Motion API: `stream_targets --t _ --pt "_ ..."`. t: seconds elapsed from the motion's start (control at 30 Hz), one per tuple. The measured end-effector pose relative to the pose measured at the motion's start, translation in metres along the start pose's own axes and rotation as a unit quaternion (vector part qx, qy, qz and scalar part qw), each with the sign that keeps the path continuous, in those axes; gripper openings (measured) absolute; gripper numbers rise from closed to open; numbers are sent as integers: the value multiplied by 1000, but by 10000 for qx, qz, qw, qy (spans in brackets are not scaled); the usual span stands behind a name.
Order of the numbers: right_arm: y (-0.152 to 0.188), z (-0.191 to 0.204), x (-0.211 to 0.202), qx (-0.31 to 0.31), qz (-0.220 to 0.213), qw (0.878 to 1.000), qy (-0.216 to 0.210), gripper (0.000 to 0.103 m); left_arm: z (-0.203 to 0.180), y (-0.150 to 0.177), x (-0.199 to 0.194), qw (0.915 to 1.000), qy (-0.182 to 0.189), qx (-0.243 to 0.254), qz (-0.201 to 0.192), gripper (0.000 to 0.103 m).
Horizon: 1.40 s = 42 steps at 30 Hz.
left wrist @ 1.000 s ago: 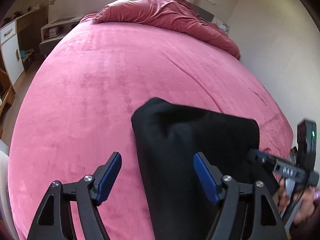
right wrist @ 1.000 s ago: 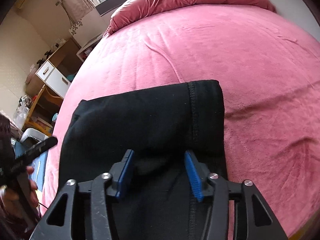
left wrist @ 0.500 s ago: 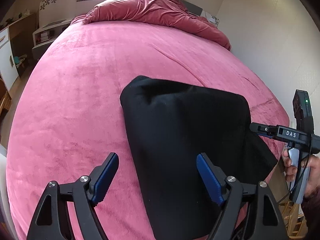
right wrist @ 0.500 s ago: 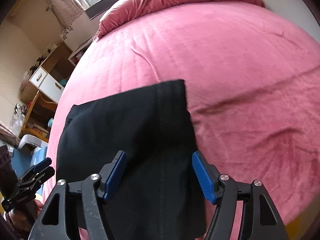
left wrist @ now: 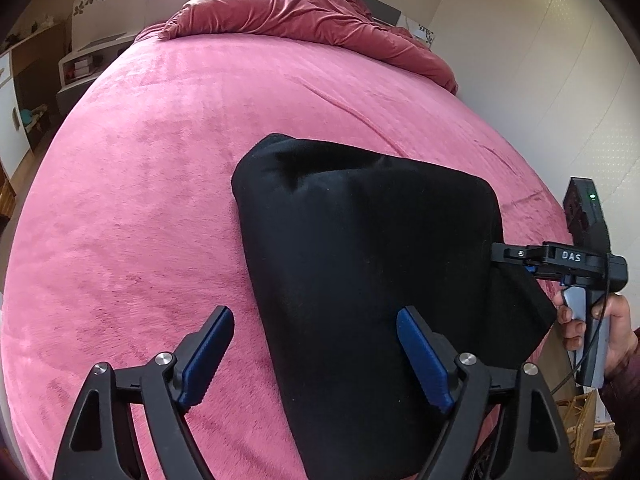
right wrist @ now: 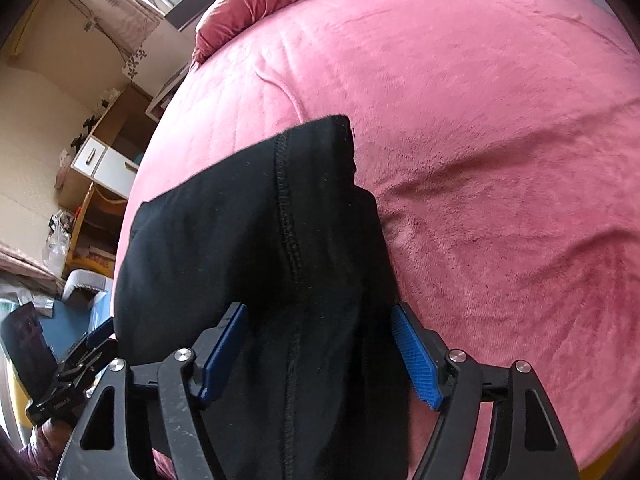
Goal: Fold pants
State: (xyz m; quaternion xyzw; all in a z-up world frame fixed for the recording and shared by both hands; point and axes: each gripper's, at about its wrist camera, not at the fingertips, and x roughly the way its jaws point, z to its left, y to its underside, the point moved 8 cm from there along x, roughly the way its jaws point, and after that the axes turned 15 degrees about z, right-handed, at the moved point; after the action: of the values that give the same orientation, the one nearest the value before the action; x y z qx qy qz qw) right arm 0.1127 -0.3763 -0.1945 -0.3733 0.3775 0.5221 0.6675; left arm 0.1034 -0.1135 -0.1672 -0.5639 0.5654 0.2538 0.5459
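- The left gripper [left wrist: 310,354] has its jaws spread wide and is opening further; it holds nothing. Its inner blue pad [left wrist: 420,360] sits over the black cloth, its outer pad over bare pink bedcover [left wrist: 160,200], so the left side edge of the cloth runs between the two.
- The right gripper [right wrist: 320,354] is also opening, with the cloth lying between its jaws. The pads do not appear to press on it, so I read it as let go.
- The pants [left wrist: 360,260] lie folded into a thick dark bundle on the near part of the bed, directly ahead of and below both tools.
- The long axis of the bundle runs away from the tools toward the far end of the bed, with a stitched seam [right wrist: 288,216] running the same way in the right wrist view.
- The right gripper sits over the middle of the bundle and the left over its edge; the right looks nearer to the bulk of the cloth.
- A crumpled duvet [left wrist: 300,12] lies well apart at the far end.
- The near end of the bundle is cut off behind both tools, and the black fabric hides its layers, so the number of folds cannot be made out.
- The right hand [left wrist: 592,332] shows only partly at the frame edge.
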Motion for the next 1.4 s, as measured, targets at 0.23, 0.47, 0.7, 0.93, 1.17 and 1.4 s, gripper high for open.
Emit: stream_targets --t 0.23,0.47,0.7,0.93,1.17,1.4 --pt "-7 -5 17 -150 294 9990 -296 77 1 -4 13 9998 193 -12 112 86" --pt "-14 -10 35 -167 548 9937 -960 77 7 -7 35 9953 820 -305 413 86" --pt "-12 -11 42 -208 491 9903 -1281 75 11 -4 50 9860 1338 -687 722 85" --pt "-8 -14 41 -168 406 9907 -1289 76 6 -7 53 9854 1387 -619 765 74" --pt "3 -3 32 -287 327 9924 -1152 54 3 -6 33 9871 1450 -372 566 43" --pt "13 43 4 -863 124 9928 -819 44 10 7 -9 9914 1276 -201 218 42"
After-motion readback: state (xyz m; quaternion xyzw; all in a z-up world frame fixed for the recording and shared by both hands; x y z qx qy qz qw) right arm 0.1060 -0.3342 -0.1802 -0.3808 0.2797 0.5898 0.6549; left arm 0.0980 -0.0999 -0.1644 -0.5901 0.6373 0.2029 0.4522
